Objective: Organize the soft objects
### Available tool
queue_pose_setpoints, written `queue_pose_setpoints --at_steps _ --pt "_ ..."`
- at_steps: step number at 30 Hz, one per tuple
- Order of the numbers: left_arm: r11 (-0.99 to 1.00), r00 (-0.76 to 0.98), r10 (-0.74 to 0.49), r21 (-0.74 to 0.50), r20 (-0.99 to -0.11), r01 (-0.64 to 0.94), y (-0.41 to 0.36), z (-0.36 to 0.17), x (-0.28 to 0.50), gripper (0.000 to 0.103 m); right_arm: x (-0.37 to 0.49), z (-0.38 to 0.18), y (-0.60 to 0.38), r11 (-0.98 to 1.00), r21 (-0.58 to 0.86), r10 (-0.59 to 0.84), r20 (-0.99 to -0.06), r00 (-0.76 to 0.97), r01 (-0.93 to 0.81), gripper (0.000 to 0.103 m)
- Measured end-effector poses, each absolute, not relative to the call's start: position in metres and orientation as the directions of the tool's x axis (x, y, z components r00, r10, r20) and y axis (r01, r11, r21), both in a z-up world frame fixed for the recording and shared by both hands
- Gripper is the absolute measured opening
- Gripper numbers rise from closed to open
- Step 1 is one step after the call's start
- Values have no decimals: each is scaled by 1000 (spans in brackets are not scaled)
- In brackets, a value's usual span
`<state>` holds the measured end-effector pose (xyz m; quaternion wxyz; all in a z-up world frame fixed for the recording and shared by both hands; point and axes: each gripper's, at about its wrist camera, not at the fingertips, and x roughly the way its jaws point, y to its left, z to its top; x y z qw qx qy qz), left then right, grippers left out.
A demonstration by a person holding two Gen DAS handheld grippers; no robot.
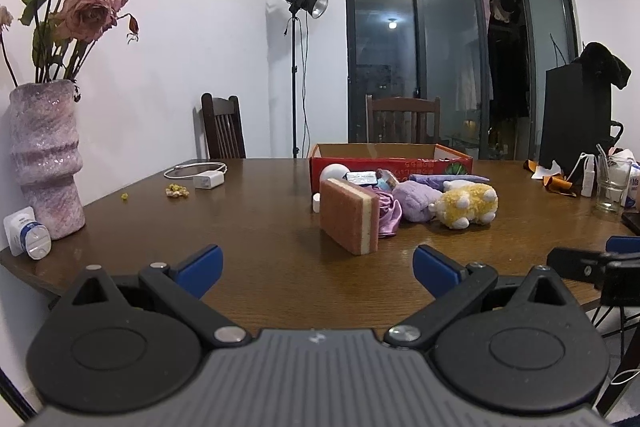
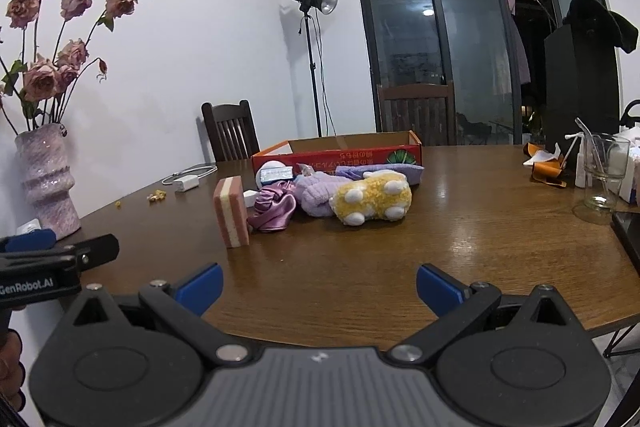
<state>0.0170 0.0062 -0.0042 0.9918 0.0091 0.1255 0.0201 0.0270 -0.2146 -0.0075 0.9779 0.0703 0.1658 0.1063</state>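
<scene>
left tool: black links, blue pads | right tool: same, silver rivets

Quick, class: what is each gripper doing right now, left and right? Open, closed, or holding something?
Left gripper: open, holding nothing, above the table's near edge.
Right gripper: open, holding nothing.

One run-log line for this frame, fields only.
left gripper: open, empty | right gripper: open, empty | sponge, yellow plush: on table, outside red box
</scene>
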Motion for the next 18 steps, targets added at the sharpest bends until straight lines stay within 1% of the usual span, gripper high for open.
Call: queue_pose_setpoints --at_steps 6,18 --pt "999 969 45 31 -243 -39 5 -5 17 103 26 -6 -224 968 207 197 -290 936 -140 103" --pt "999 972 35 45 -231 -25 0 -6 13 103 22 -11 -219 968 195 214 -294 932 -161 103"
